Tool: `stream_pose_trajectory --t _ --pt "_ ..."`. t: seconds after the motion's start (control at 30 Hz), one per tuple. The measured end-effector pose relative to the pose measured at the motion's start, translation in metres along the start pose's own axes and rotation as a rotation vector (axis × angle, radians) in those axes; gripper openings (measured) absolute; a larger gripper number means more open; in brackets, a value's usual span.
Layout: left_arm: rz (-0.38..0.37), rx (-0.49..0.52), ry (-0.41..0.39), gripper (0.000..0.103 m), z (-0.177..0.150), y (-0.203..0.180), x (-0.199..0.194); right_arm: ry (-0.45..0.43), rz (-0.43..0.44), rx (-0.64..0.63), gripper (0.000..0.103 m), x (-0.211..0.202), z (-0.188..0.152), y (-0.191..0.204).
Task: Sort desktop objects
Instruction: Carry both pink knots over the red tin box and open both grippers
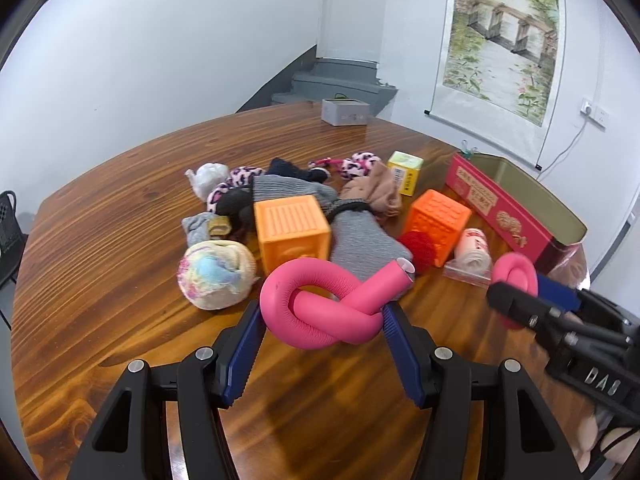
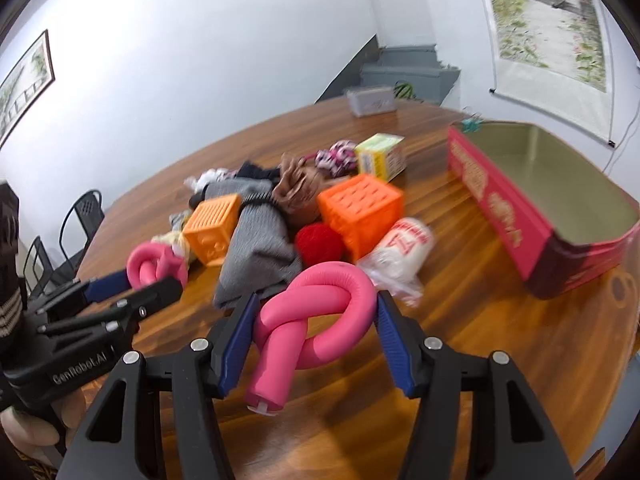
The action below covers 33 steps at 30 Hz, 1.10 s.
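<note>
In the left wrist view my left gripper [image 1: 322,306] is shut on a pink knotted foam tube [image 1: 316,316], its blue pads pressing both sides of the knot. My right gripper [image 2: 316,296] is shut on a second pink knotted foam tube [image 2: 320,312] the same way. Each view also shows the other gripper: the right gripper [image 1: 520,292] with its knot [image 1: 514,274] at the right, the left gripper [image 2: 148,276] with its knot [image 2: 154,262] at the left. An open red tin [image 1: 516,216] [image 2: 516,220] stands at the right, its interior bare.
A pile lies mid-table: two orange cubes [image 1: 292,232] [image 1: 438,222], grey socks [image 1: 366,246], a red yarn ball [image 1: 418,250], a pastel sock ball [image 1: 216,274], a wrapped white roll [image 1: 474,254], a yellow box [image 1: 406,172]. A grey box [image 1: 346,112] sits far back. A hand [image 2: 36,428] holds the left gripper.
</note>
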State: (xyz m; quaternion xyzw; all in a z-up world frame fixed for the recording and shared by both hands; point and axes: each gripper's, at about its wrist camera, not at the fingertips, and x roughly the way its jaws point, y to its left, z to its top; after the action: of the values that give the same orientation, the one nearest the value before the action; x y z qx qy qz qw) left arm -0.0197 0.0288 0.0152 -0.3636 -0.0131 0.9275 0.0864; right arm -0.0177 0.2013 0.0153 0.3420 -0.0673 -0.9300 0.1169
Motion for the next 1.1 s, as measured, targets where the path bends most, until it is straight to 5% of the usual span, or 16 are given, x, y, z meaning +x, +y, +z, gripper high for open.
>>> stream_pose_trajectory --t 0.27,0.67,1.1 --pt "-0.042 0.037 -0.013 0.062 0.006 -0.032 -0.007 -0.086 -0.083 0.042 0.063 -0.023 0.017 -0.040" --pt "-0.095 0.074 -0.048 0.062 0.024 -0.073 -0.012 -0.163 -0.329 0.118 0.063 -0.030 0.074 -0.134" --pt "-0.133 0.085 -0.023 0.062 0.039 -0.118 0.013 -0.123 -0.332 0.193 0.072 -0.015 0.078 -0.187"
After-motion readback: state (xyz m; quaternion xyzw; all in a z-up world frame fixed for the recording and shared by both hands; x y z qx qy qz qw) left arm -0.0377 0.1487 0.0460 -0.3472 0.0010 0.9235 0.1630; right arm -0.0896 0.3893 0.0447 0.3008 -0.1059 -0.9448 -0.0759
